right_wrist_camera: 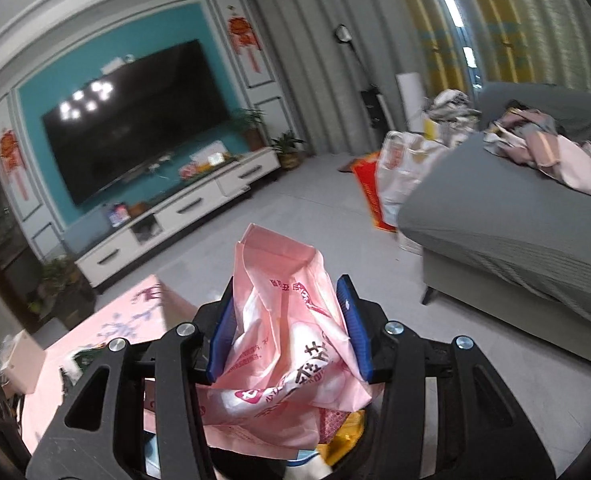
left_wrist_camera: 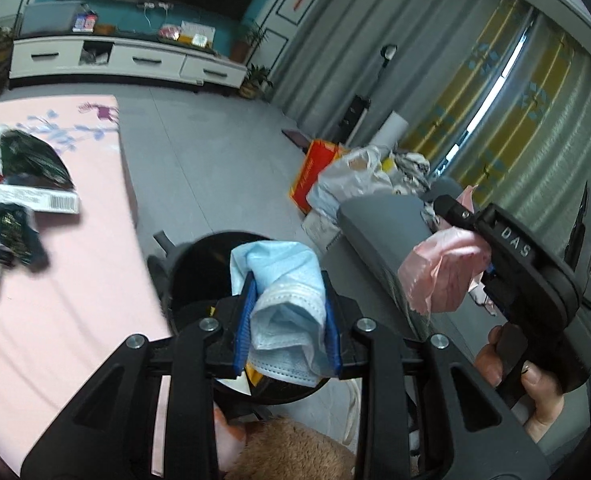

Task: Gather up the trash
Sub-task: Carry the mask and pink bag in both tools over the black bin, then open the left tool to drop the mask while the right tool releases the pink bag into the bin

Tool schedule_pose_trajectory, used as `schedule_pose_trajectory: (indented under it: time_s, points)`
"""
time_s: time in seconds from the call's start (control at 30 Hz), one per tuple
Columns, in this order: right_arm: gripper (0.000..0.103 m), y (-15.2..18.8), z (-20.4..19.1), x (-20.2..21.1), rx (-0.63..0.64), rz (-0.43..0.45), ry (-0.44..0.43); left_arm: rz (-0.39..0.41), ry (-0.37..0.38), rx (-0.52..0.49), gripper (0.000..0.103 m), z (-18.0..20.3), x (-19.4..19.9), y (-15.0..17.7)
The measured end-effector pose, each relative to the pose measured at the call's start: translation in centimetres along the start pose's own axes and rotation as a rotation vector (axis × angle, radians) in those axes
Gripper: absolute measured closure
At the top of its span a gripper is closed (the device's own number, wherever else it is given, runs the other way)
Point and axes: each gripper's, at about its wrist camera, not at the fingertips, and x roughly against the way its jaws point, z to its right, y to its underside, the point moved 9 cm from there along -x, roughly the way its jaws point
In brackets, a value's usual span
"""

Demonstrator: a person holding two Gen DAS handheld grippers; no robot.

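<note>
I am at the drop-off step, I judge: both grippers are loaded and hanging over the bin. My left gripper (left_wrist_camera: 287, 320) is clenched on one blue face mask (left_wrist_camera: 283, 296), its blue pads pressed into the folds from both sides, and the black trash bin (left_wrist_camera: 199, 276) lies directly ahead of and below its fingertips, its rim just beyond them. My right gripper (right_wrist_camera: 291, 332) is grasping one crumpled pink plastic bag (right_wrist_camera: 283, 344); in the left wrist view that same gripper sits off to the right, level with mine and a little ahead, a hand (left_wrist_camera: 535, 384) on its trigger. Under the right gripper I can make out yellow and red wrappers already lying in the bin. The next move, as I read it, calls for easing each set of jaws apart while the load is squarely above the opening, since limp cloth and thin film can cling to a pad. Counted: two grippers, one mask, one pink bag, one bin. To the left of my left gripper, on the pink table (left_wrist_camera: 95, 280), about five pieces of litter (left_wrist_camera: 23, 184) wait; blur stops a firmer count.
</note>
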Motion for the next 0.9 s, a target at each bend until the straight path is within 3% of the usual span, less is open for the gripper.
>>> schedule_pose_trajectory:
  time_s: [0.3, 0.63, 0.9]
  points:
    - [0.054, 1.9, 3.1, -3.3, 0.03, -0.085, 0.176, -0.11, 0.006, -0.004, 0.072, 0.5, -4.8, 1.9]
    - [0.054, 3.3, 4.4, -5.7, 0.034, -0.158, 0.211, -0.246, 0.032, -0.013, 0.072, 1.0, -9.5, 4.3]
    - [0.054, 3.7, 4.4, -6.5, 0.04, -0.187, 0.211, -0.287, 0.044, -0.007, 0.072, 1.2, -10.7, 5.3]
